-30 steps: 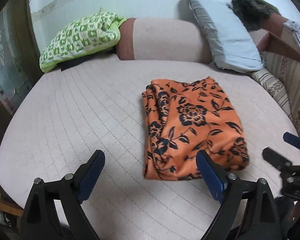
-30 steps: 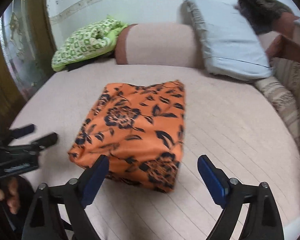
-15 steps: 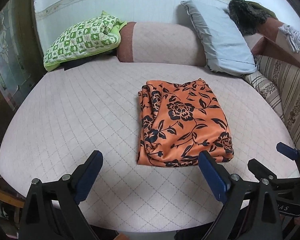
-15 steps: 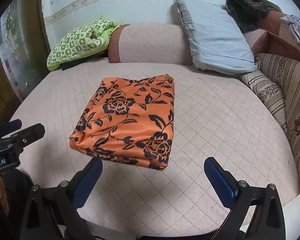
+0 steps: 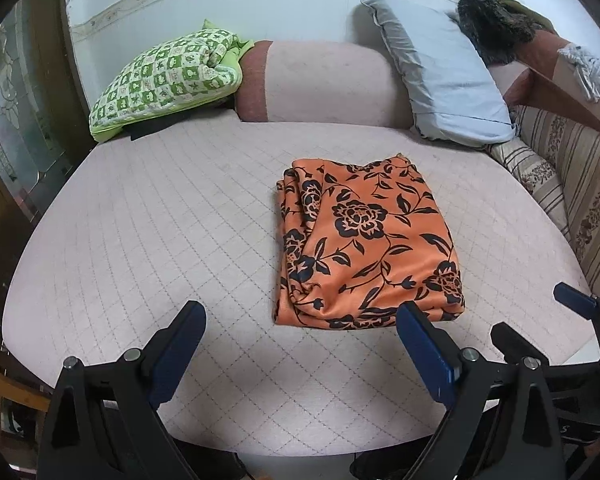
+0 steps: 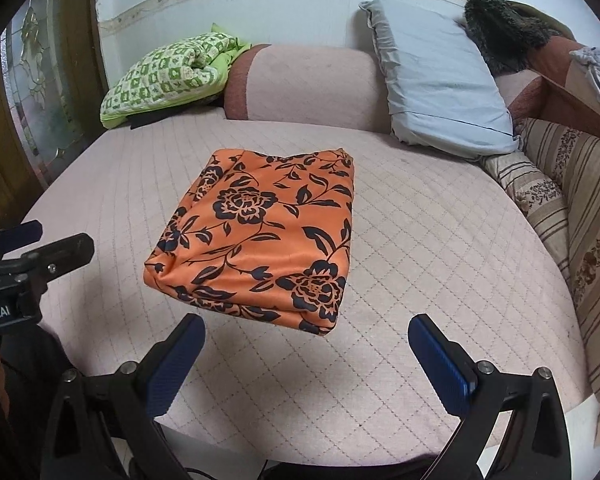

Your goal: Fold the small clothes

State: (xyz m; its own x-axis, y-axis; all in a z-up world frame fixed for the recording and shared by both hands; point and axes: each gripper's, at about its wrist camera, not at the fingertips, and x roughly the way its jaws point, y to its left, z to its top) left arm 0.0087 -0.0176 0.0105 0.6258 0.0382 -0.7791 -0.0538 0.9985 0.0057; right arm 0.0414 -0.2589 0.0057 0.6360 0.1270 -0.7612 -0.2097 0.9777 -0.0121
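An orange cloth with black flowers (image 5: pixel 364 240) lies folded into a neat rectangle on the pink quilted bed (image 5: pixel 160 220). It also shows in the right wrist view (image 6: pixel 264 236). My left gripper (image 5: pixel 300 344) is open and empty, held back near the bed's front edge, a little short of the cloth. My right gripper (image 6: pixel 306 356) is open and empty, also short of the cloth's near edge. The right gripper shows at the right of the left wrist view (image 5: pixel 540 320). The left gripper shows at the left of the right wrist view (image 6: pixel 40 248).
A green checked cushion (image 5: pixel 168 80) lies at the back left. A pink bolster (image 5: pixel 320 80) and a grey pillow (image 5: pixel 440 72) stand at the back. A striped sofa arm (image 5: pixel 572 184) runs along the right. A dark furry item (image 5: pixel 492 28) sits at the back right.
Both grippers have pulled back from the folded cloth towards the bed's front edge. The cloth lies still.
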